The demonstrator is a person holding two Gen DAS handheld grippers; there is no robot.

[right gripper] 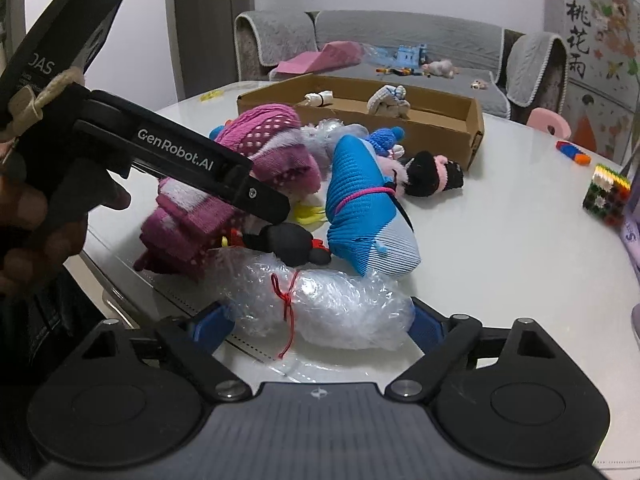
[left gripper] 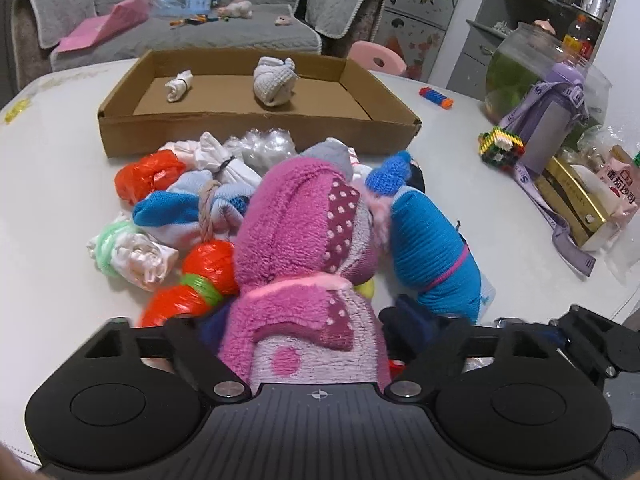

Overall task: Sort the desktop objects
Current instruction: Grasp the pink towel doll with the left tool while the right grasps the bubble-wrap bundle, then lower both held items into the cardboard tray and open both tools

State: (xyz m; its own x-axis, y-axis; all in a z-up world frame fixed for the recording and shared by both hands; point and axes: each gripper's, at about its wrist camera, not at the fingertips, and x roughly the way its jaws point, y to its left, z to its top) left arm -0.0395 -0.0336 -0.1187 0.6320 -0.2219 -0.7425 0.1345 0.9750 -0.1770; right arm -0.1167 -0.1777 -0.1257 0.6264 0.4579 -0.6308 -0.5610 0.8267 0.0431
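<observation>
Now | left gripper [left gripper: 304, 344] half-closed around pink fuzzy sock bundle [left gripper: 304, 248] | right gripper [right gripper: 320, 320] straddling bubble-wrap bundle [right gripper: 324, 308], pads touching | squeeze both mid-body, lift straight toward cardboard tray [left gripper: 256, 136]

Left gripper [left gripper: 308, 344] fingertips: buried behind pink fuzzy sock bundle [left gripper: 304, 248]; contact not discernible. Dark blue item [left gripper: 412, 320] beside that bundle: mostly covered, kind unclear. Right gripper [right gripper: 320, 320] fingertips: blue pads partly hidden behind bubble-wrap bundle [right gripper: 320, 308]; touch unclear. Purple bottle [right gripper: 632, 220], far from the bundle: cut off by picture's right edge. Print on snack packets [left gripper: 616, 188]: too small to read.
</observation>
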